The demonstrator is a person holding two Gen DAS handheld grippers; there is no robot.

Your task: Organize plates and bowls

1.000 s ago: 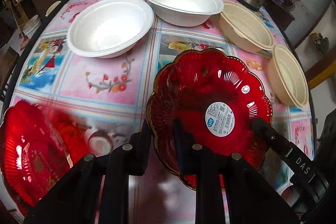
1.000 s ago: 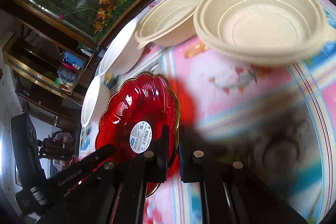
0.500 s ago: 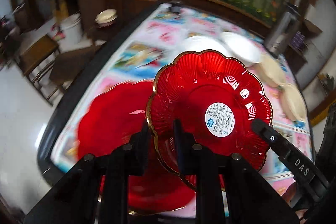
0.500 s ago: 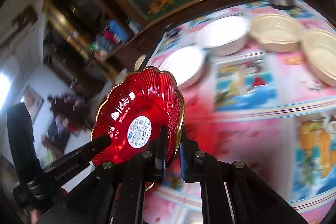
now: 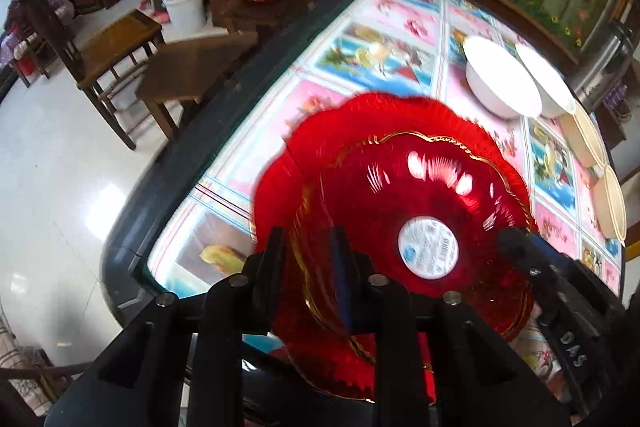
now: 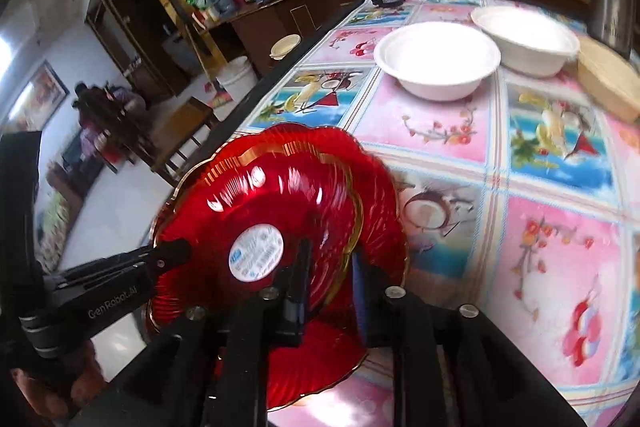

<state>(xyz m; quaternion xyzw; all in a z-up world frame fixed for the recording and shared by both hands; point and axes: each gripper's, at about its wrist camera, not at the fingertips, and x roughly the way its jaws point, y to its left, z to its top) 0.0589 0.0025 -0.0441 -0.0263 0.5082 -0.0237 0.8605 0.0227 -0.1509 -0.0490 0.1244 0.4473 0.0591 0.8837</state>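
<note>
left gripper (image 5: 310, 275): jaws have just opened a little; rim of top plate (image 5: 412, 203) sits between them, gap shows beside the rim, so grip looks released or nearly so.
top plate: red, sticker up, lying over lower plate (image 5: 280, 179) near the table (image 5: 168, 183) edge, rims offset, not nested square. Motion blur, can't tell if it has fully settled.
right gripper (image 6: 328, 283): jaws have just opened too; opposite rim between them, pads appear clear of it.
bowls: two white bowls (image 6: 438, 67) further back, beige bowls (image 5: 608, 203) at far right, all well apart from the plates.
risk: both grips let go while the top plate is off-centre. It could slide off the lower one toward the table edge.
risk 2: pulling out with a finger still under the rim would drag or flip it.
</note>
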